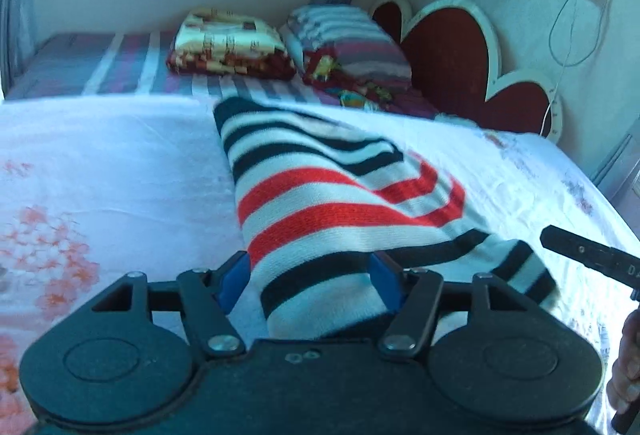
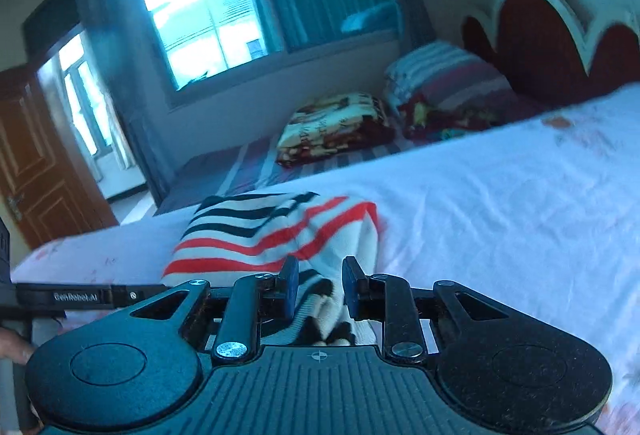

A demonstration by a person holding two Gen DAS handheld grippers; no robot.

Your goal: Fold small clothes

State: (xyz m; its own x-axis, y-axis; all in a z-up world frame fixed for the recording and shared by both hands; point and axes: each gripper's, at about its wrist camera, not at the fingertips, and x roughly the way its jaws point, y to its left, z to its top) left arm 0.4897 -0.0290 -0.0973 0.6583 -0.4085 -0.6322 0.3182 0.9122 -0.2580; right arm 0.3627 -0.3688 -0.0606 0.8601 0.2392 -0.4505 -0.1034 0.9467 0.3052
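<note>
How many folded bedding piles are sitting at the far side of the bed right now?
2. A cream-and-maroon patterned folded blanket lies on the striped sheet nearer the window; a striped pink-and-grey folded quilt stack sits beside it, against the red heart-shaped headboard. More may lie outside the views.

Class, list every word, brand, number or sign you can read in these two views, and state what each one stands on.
"GenRobot.AI": white print on the black body of the left gripper, seen in the right wrist view.
"DA...": white letters on the right gripper, cut off by the frame edge in the left wrist view.
Patterned folded blanket: markings too blurred to read.
</note>
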